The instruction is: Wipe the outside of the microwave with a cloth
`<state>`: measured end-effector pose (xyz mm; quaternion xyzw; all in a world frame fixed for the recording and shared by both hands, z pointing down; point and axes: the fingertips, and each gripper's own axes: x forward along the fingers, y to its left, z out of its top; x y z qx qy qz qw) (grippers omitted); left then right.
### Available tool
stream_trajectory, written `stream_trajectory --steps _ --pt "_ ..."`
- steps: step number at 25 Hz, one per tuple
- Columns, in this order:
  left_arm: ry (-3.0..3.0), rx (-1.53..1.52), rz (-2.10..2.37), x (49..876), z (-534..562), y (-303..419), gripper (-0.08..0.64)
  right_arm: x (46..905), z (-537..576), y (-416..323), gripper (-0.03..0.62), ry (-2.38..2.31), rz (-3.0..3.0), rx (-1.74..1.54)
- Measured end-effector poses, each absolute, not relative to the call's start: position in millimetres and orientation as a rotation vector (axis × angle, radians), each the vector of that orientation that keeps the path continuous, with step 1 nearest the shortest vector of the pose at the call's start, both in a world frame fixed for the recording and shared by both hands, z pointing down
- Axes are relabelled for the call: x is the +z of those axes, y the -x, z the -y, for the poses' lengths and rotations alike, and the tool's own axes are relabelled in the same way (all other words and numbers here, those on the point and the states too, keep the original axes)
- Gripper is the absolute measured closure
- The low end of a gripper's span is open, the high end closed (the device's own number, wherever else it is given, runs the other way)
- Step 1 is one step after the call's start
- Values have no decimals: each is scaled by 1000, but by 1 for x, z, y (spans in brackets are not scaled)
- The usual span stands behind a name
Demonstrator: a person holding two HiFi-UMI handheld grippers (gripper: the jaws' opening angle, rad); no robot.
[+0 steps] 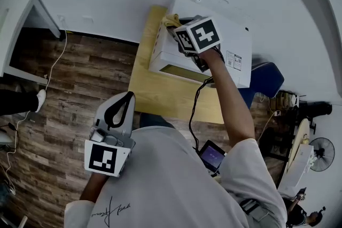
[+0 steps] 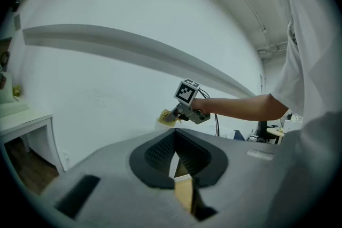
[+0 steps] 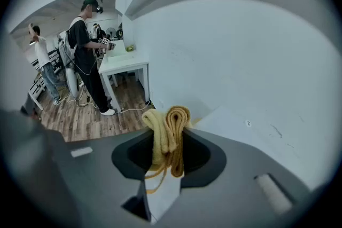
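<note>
Upper centre, our right gripper (image 1: 175, 29) pinches a yellow cloth (image 1: 171, 20) at a corner of the microwave (image 1: 230, 29); lower left, our left gripper (image 1: 127, 99) is pressed together.

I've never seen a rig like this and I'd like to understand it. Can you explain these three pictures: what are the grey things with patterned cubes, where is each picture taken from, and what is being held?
There is no robot here. A person holds a two-jaw gripper in each hand, and the marker cubes are part of the grippers.

The head view comes from a camera on the person's head, looking down. It shows a white microwave on a yellow table against a white wall. The right gripper is at a top corner of the microwave, shut on a yellow cloth. The left gripper hangs near the person's body, jaws together, with nothing between them.

The other two pictures come from cameras riding on the grippers, looking along the jaws. The right gripper view shows the folded cloth pinched between the jaws. The left gripper view looks across at the right gripper.
</note>
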<state>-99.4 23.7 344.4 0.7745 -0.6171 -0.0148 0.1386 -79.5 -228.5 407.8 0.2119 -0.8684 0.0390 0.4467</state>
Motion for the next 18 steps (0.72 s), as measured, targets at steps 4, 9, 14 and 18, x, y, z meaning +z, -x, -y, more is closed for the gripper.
stream_trajectory --steps 4,9,14,18 --pt "-2266 -48 1764 343 -15 91 566 389 239 54 469 -578 2164 94" --pt "-2313 77 1692 355 -11 76 566 377 263 -7 469 -699 2129 117" --pt "-2380 23 1653 350 7 60 566 370 284 -76 469 -827 2070 145" --pt "-2424 31 1594 351 23 46 566 370 295 -126 469 -909 2010 165"
